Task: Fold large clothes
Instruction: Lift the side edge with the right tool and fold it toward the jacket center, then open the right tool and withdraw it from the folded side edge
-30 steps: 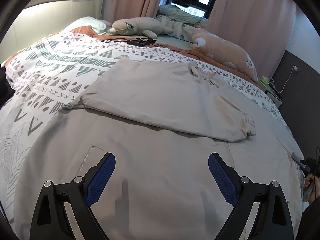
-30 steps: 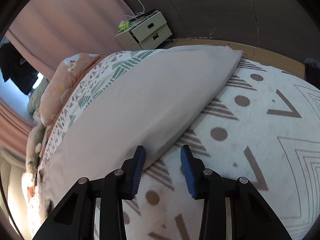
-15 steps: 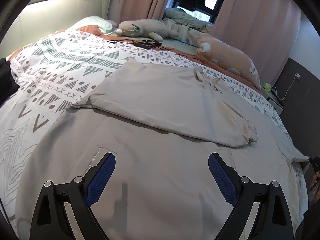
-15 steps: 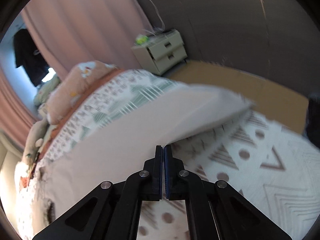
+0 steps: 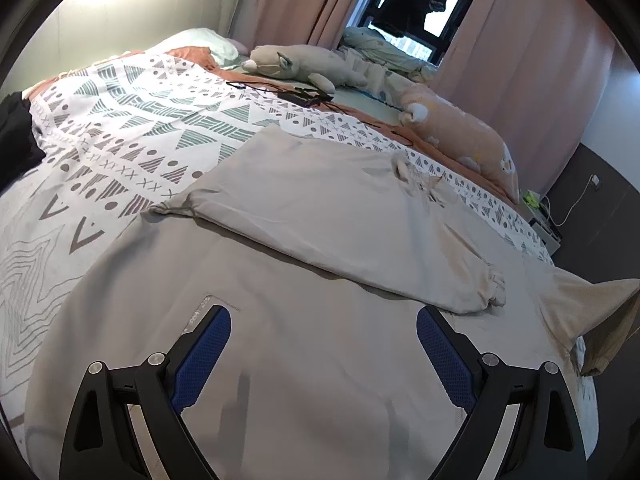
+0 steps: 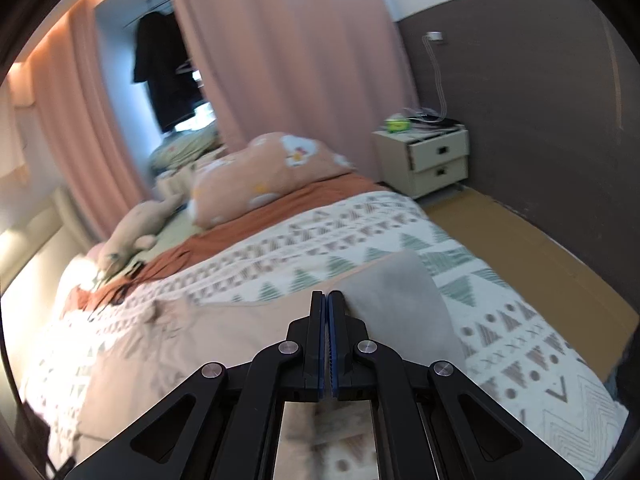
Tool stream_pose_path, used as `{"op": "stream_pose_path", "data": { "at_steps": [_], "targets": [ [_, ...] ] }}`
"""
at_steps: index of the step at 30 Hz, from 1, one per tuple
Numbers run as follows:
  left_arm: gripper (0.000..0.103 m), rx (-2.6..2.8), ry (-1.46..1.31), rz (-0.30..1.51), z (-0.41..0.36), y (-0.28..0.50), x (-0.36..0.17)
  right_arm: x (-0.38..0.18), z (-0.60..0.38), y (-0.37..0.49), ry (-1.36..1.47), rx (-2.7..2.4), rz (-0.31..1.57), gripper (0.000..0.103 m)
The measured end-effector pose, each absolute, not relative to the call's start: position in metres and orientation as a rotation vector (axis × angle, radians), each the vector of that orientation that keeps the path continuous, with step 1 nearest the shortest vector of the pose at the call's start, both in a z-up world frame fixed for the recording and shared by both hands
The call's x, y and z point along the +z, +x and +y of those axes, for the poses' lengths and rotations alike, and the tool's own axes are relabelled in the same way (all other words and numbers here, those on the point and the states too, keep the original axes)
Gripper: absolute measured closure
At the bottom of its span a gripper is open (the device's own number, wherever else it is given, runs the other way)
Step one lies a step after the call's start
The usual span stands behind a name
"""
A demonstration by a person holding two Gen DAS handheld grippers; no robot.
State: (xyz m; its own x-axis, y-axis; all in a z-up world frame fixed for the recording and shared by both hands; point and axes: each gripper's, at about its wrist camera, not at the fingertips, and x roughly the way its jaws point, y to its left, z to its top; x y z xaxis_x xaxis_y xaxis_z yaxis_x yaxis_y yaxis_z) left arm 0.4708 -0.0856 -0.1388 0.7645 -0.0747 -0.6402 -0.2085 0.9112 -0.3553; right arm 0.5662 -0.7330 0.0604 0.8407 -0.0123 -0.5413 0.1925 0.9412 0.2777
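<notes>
The main risk is the sleeve (image 5: 588, 312) slipping out of the right gripper (image 6: 328, 312), because only a thin edge of cloth sits between its closed fingers; a quick swing toward the middle could pull it free and drop it crooked. A second risk is the whole garment (image 5: 304, 360) dragging across the bed (image 5: 120, 128), since nothing pins it down: the left gripper (image 5: 322, 354) hangs above the cloth with nothing in its grip, and a hard pull from the right could bunch the body and disturb the other sleeve (image 5: 340, 216), folded across the chest at 12 o'clock.

The right gripper is clenched on the sleeve, its jaws pressed together with the grey-beige cloth spreading away from the tips toward 1 o'clock in its own view. In the left view that raised sleeve shows at 3 o'clock, lifted off the bed.

The left gripper is spread wide, its blue pads (image 5: 202, 360) at 7 and 5 o'clock over the lower body of the garment; whether they touch the cloth I cannot tell.

The garment lies flat on the patterned bed, filling the near half.
</notes>
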Motion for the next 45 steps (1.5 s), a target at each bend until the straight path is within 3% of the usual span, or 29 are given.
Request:
{"op": "stream_pose_path", "data": {
  "at_steps": [7,15,30,31,33,36,38,45],
  "targets": [
    [0.008,0.092,-0.439,0.704,-0.083,0.472,-0.142,0.073,-0.654,0.574,0.273,0.035,0.586,0.1],
    [0.008,0.11,-0.47,0.704,-0.073,0.473,-0.145,0.051,-0.561,0.587,0.176,0.194,0.676,0.1],
    [0.008,0.108,-0.487,0.693,-0.069,0.474,-0.146,-0.103,-0.414,0.607,0.036,0.315,1.04,0.098],
    [0.008,0.113,-0.478,0.696,-0.07,0.474,-0.146,-0.112,-0.412,0.607,0.046,0.322,1.068,0.092],
    [0.008,0.111,-0.481,0.696,-0.071,0.474,-0.145,-0.124,-0.41,0.605,0.067,0.325,1.108,0.066],
    [0.008,0.112,-0.499,0.685,-0.072,0.471,-0.142,-0.126,-0.41,0.594,0.091,0.325,1.132,0.042],
    [0.008,0.105,-0.49,0.689,-0.075,0.47,-0.14,-0.118,-0.412,0.586,0.085,0.328,1.135,0.034],
    [0.008,0.079,-0.427,0.656,-0.09,0.461,-0.131,-0.058,-0.462,0.557,0.09,0.223,0.976,0.033]
  ]
}}
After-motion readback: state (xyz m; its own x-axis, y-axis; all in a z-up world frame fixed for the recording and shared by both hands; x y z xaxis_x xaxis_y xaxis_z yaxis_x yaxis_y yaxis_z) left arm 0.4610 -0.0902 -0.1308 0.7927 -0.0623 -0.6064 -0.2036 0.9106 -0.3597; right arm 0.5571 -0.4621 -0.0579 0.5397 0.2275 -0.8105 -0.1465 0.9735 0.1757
